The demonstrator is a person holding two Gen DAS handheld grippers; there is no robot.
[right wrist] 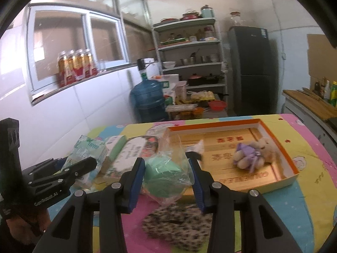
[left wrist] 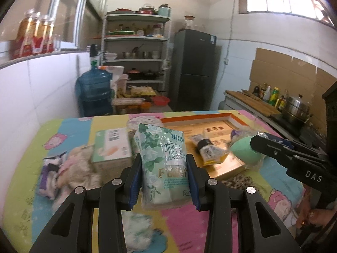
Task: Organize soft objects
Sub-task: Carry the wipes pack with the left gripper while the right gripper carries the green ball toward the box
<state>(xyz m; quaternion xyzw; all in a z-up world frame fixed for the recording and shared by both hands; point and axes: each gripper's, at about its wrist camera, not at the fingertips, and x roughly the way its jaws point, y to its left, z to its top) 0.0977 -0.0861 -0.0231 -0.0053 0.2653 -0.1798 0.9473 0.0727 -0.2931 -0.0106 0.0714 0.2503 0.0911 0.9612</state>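
My left gripper (left wrist: 163, 160) is shut on a green floral tissue pack (left wrist: 163, 175), held upright above the colourful tabletop (left wrist: 69, 126). My right gripper (right wrist: 166, 162) is shut on a green sponge in a clear plastic bag (right wrist: 164, 179); that sponge (left wrist: 242, 151) also shows at the right of the left wrist view, with the right gripper (left wrist: 258, 142) on it. The left gripper (right wrist: 78, 162) and its tissue pack (right wrist: 88, 147) appear at the left of the right wrist view. A gold box with an orange rim (right wrist: 276, 141) holds a small bear in a purple dress (right wrist: 254, 154).
A cream plush toy (left wrist: 78, 168), a green tissue box (left wrist: 111, 147), a small packaged bottle (left wrist: 207, 149) and white fluff (left wrist: 137, 232) lie on the table. A leopard-print cloth (right wrist: 179, 225) sits below the right gripper. A white tiled wall (left wrist: 31, 94) runs along the left.
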